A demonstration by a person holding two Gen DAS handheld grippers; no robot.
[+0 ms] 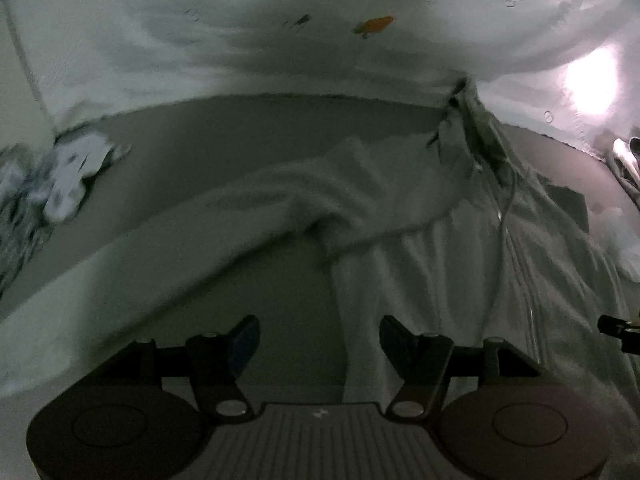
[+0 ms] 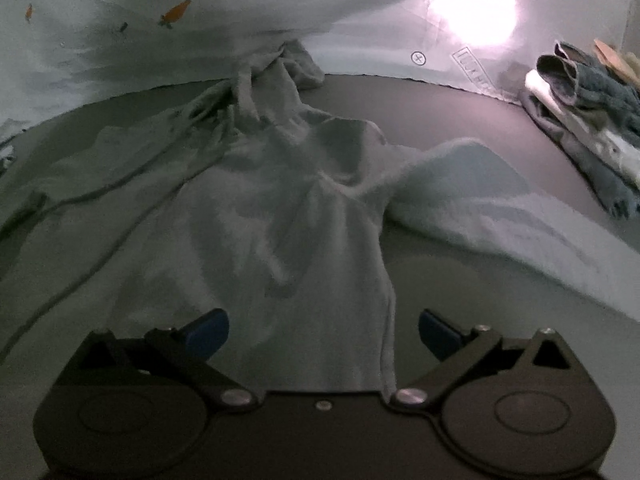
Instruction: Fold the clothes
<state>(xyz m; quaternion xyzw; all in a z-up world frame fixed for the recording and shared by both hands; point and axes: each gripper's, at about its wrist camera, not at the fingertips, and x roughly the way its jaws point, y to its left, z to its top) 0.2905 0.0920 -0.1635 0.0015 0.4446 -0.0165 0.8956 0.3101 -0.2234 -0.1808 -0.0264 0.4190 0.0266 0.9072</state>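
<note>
The left tool (image 1: 319, 340) gapes wide, empty, above bare surface (image 1: 296, 360) beside the hoodie's (image 1: 420, 264) edge. The right tool (image 2: 323, 330) is also wide, empty, over the hoodie's hem (image 2: 390, 360). Folded clothes (image 2: 588, 120) sit far right.

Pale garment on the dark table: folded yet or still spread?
Spread, not folded. The garment lies rumpled across the table, one sleeve flung sideways, no neat edges. Both grippers open, holding nothing.

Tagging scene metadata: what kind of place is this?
Probably a home laundry-folding spot, dimly lit. A light garment lies spread on a dark flat surface, a stack of folded clothes sits at the side, and a carrot-print sheet hangs behind.
</note>
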